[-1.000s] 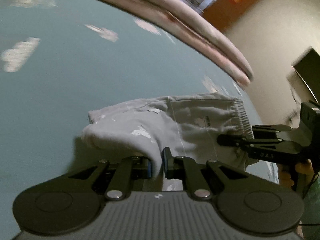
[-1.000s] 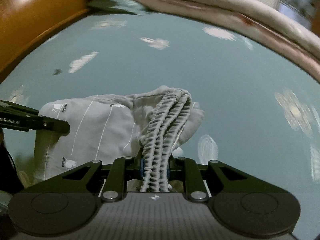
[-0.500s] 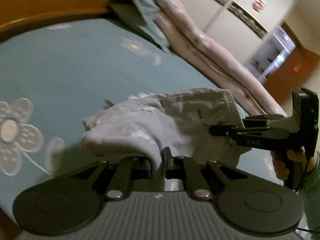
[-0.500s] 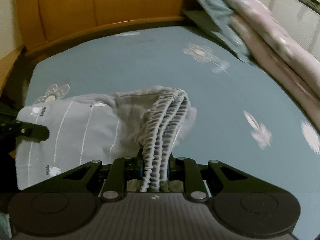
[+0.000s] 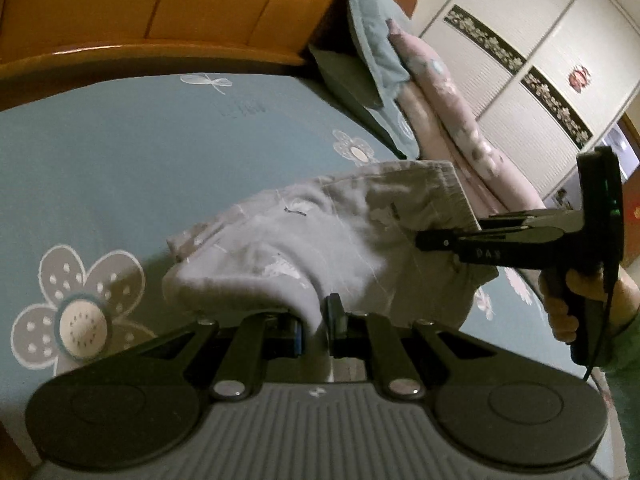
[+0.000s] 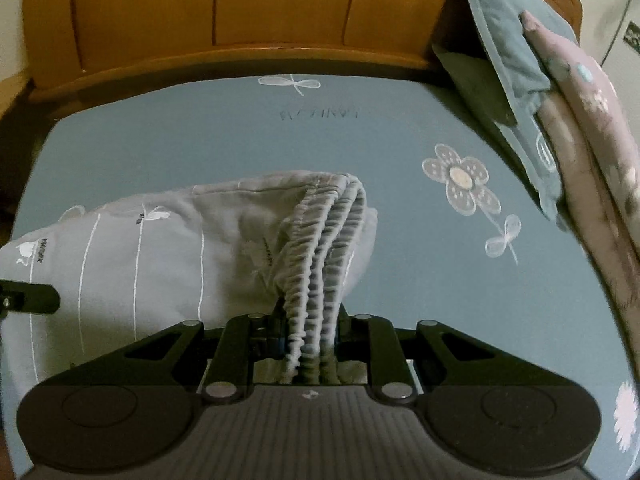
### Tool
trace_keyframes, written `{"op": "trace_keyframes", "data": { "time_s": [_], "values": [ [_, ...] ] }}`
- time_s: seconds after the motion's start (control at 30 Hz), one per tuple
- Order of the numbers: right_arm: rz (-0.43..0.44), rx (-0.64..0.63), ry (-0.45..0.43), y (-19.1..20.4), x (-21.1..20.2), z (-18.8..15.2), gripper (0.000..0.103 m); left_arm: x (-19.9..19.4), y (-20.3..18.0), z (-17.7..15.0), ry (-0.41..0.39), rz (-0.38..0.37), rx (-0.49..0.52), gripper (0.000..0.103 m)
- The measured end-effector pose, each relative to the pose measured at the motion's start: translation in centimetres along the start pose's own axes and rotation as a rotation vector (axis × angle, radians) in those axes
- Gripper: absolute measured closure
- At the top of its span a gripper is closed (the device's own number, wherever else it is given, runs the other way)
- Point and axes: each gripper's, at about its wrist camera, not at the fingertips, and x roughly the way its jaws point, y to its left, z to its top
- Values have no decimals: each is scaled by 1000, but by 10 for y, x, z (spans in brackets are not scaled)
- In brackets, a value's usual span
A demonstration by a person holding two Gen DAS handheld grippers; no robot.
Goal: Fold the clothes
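A folded pair of grey trousers [image 5: 320, 240] with thin white stripes and small prints hangs between my two grippers above the blue bed sheet [image 5: 120, 160]. My left gripper [image 5: 316, 320] is shut on its soft folded end. My right gripper [image 6: 310, 336] is shut on the bunched elastic waistband [image 6: 324, 248]. The right gripper also shows in the left wrist view [image 5: 432, 240], held by a hand at the right. The left gripper's tip shows in the right wrist view [image 6: 28, 298] at the left edge.
The blue sheet [image 6: 200, 148] has white flower prints. A wooden headboard [image 6: 240, 12] stands behind. A blue pillow [image 6: 508, 52] and a pink folded quilt [image 6: 592, 120] lie at the right. White wardrobe doors [image 5: 520, 60] stand beyond.
Both grippers have swung with the trousers towards the headboard end of the bed. The headboard and pillow have come into view. Both grips are unchanged.
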Motion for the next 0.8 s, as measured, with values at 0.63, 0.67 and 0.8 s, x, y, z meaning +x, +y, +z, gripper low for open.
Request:
{"op": "trace_keyframes", "data": {
  "time_s": [0.63,0.67,0.8],
  "values": [
    [-139,-39,192,-5,129,51,80,78,62,15,9,-10,-138,94],
    [-147,-41,195,-3,134,49,80,81,65,15,15,-4,-139,93],
    [-183,-41,197,1,145,42,66,90,77,13,47,-8,-172,73]
  ]
}}
